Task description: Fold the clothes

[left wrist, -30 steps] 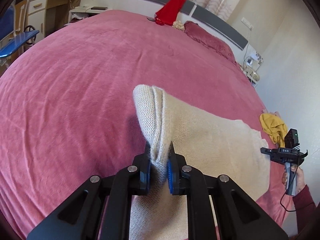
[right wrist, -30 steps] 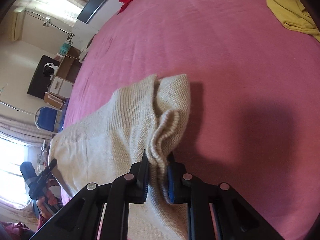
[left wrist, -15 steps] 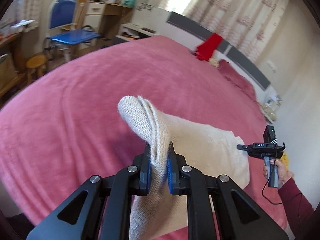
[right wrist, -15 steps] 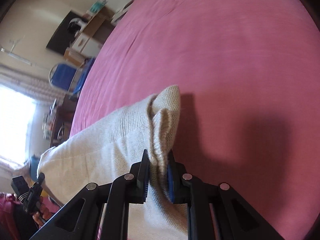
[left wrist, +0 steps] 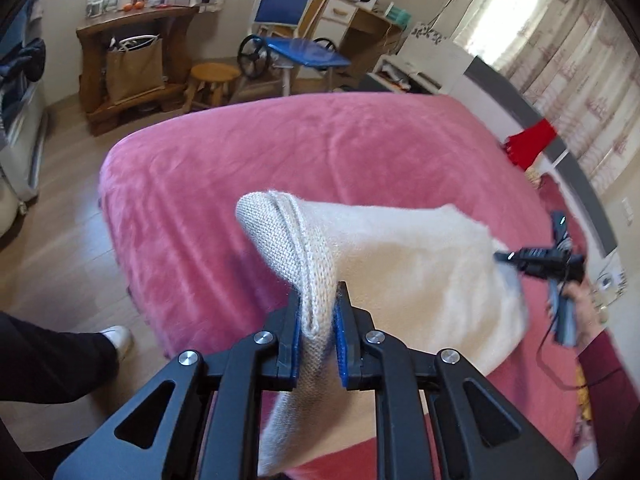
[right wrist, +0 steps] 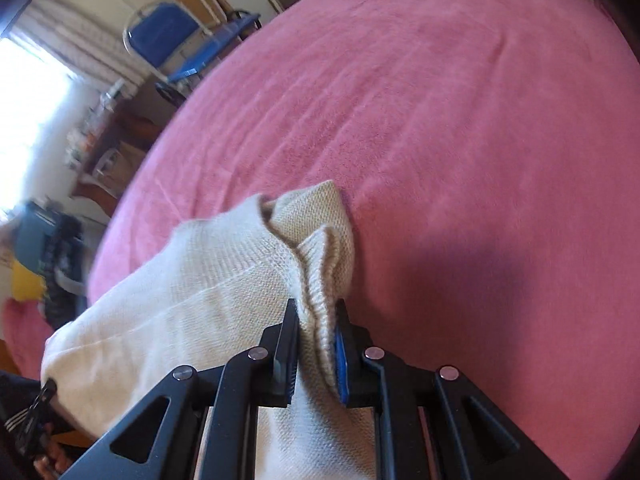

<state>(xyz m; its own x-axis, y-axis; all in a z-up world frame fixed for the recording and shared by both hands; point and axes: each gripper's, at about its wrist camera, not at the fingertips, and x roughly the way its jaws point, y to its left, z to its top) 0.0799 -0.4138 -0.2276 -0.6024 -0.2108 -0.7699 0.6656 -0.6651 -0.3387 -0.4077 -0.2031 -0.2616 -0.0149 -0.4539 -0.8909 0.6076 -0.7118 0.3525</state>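
A cream knitted sweater (left wrist: 400, 264) hangs stretched above the pink bed (left wrist: 280, 152), held by both grippers. My left gripper (left wrist: 318, 332) is shut on a ribbed edge of the sweater, the knit pinched between its blue pads. In the right wrist view my right gripper (right wrist: 316, 344) is shut on another ribbed edge of the sweater (right wrist: 192, 308), which sags off to the left. The right gripper (left wrist: 536, 260) also shows at the far end of the sweater in the left wrist view, with a hand (left wrist: 580, 304) on its handle.
The bed's corner (left wrist: 116, 184) lies below left, with wooden floor beside it. A blue chair (left wrist: 288, 20), a wooden stool (left wrist: 212, 76) and a side table (left wrist: 132, 32) stand beyond. A red cloth (left wrist: 532, 144) drapes the headboard. A person's leg and white shoe (left wrist: 116, 340) are at left.
Both grippers have swung sideways across the bed toward its corner, carrying the sweater and rolling as they went. The floor and furniture have come into view. Both grips stay as they were.
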